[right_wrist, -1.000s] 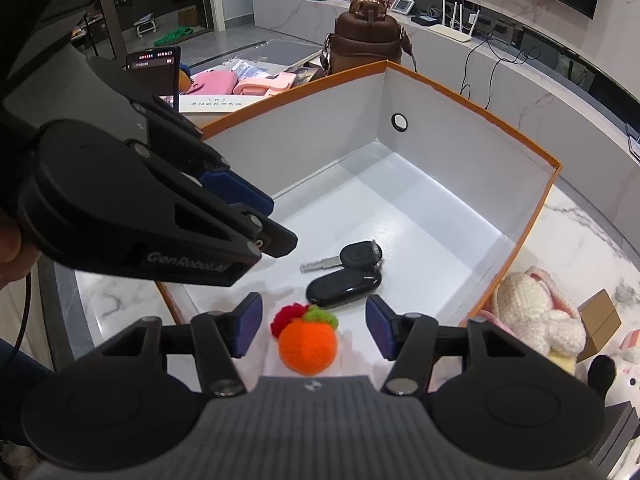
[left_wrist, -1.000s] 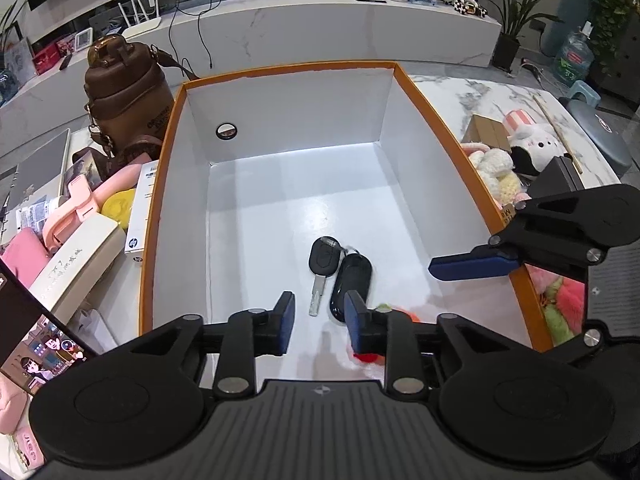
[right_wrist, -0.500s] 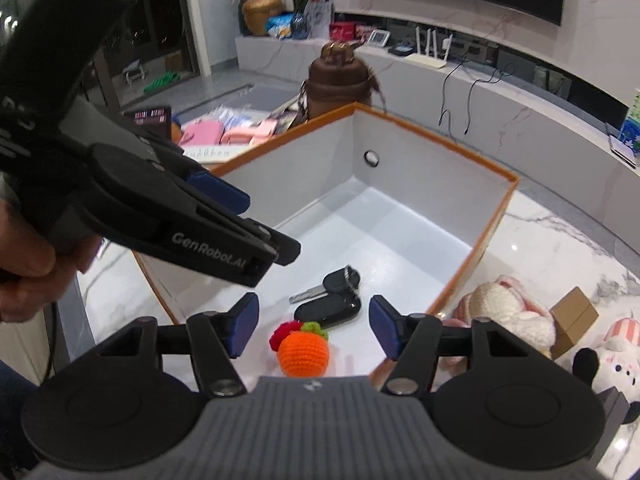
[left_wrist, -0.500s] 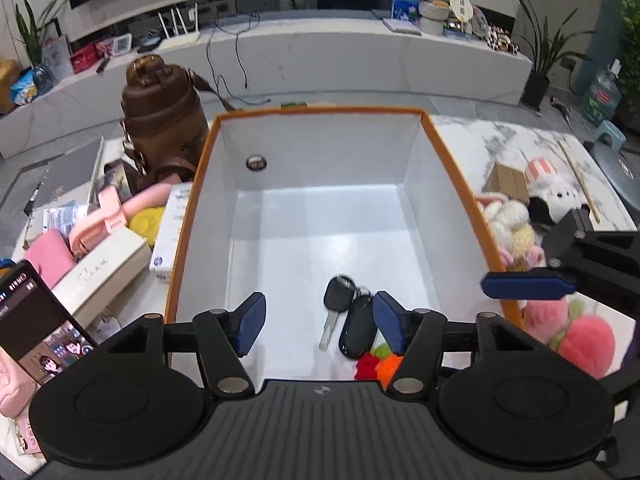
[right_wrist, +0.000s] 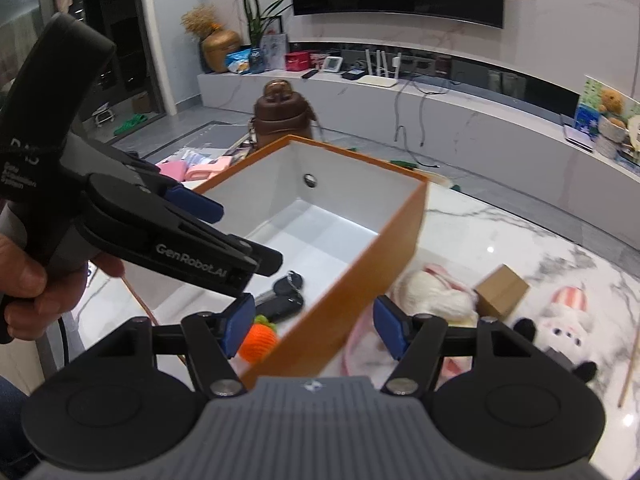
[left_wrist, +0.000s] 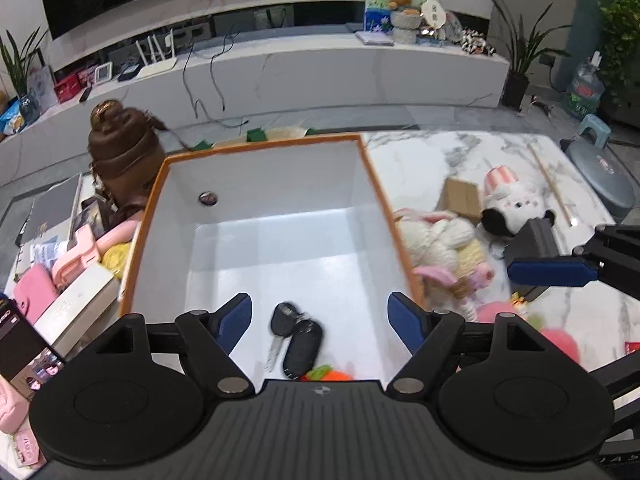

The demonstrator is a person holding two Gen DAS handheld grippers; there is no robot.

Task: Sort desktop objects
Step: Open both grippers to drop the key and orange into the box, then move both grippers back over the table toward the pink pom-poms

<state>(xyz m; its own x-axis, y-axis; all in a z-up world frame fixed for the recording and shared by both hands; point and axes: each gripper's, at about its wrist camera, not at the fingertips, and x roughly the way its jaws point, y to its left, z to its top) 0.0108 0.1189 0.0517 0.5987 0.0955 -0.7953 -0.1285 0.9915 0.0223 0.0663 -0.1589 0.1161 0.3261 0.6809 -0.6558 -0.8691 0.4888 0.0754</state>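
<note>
On the left, a brown bag [left_wrist: 120, 152] and pink items [left_wrist: 76, 256] are lying partly hidden behind the orange-rimmed box [left_wrist: 370, 168]. The left gripper [left_wrist: 320, 322] is hovering over the box's near end with its jaws spread wide and gripping nothing. Below it, a car key [left_wrist: 282, 320] and black fob [left_wrist: 302, 346] are touching on the box floor, blurred; the orange knitted toy [right_wrist: 258, 338] beside them is being cut off by the gripper body. The right gripper [right_wrist: 312, 330] is straddling the box's near right wall, jaws spread and empty. Further right, plush toys [left_wrist: 440, 240] are crowding the worktop [left_wrist: 432, 152].
</note>
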